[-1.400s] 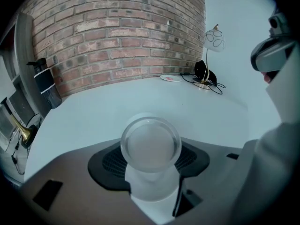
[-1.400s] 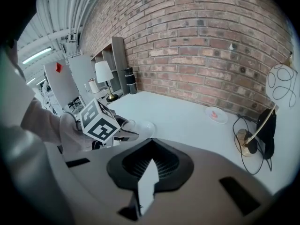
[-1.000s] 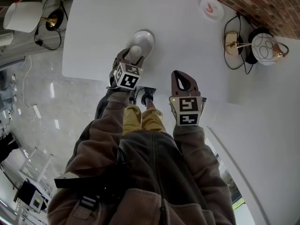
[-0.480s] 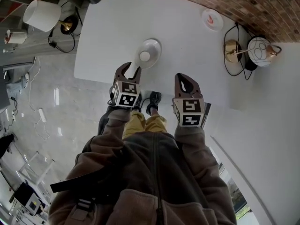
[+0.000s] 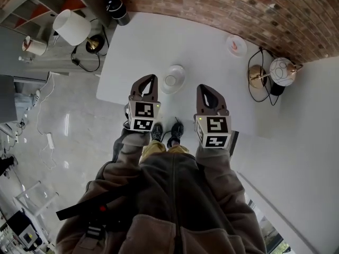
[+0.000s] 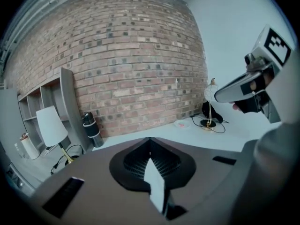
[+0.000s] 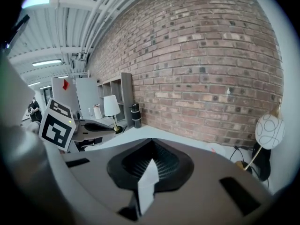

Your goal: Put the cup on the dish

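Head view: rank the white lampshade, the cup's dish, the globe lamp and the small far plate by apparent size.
1. white lampshade
2. dish and globe lamp: too alike to rank
3. small plate

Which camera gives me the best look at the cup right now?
The head view: it looks down on the cup, small but unobstructed, sitting in the white dish on the table. Neither gripper view shows the cup at all.
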A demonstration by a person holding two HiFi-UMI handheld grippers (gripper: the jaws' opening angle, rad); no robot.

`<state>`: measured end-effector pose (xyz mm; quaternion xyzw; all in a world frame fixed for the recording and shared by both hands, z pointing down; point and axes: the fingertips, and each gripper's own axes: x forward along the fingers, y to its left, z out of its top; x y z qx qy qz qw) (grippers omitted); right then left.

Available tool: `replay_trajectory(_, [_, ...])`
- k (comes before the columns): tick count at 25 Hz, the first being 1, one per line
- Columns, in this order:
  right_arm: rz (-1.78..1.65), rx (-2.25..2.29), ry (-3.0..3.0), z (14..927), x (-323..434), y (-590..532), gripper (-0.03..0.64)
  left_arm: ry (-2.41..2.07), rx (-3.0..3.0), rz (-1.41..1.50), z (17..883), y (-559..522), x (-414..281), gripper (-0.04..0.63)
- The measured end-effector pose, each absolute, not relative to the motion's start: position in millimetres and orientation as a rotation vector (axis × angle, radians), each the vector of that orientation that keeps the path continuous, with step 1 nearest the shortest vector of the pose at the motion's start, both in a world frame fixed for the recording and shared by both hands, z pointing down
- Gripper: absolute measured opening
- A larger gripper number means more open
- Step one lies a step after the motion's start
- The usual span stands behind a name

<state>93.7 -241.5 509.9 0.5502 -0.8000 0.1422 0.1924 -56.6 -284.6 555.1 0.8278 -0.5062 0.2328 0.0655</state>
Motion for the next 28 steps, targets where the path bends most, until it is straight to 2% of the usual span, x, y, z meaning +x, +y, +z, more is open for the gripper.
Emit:
replay_trajectory(14, [0.140, 1.705, -2.468, 348.9, 78.5, -259.7, 0.002, -1.654, 2.667, 0.310, 367.8, -301.6, -58.4, 0.005])
replay_trajectory(28, [-0.036, 1.773, -2.495, 288.1, 84.7, -280.1, 0.000, -1.631, 2.702, 0.147, 298.2, -318.0, -58.0, 0.005])
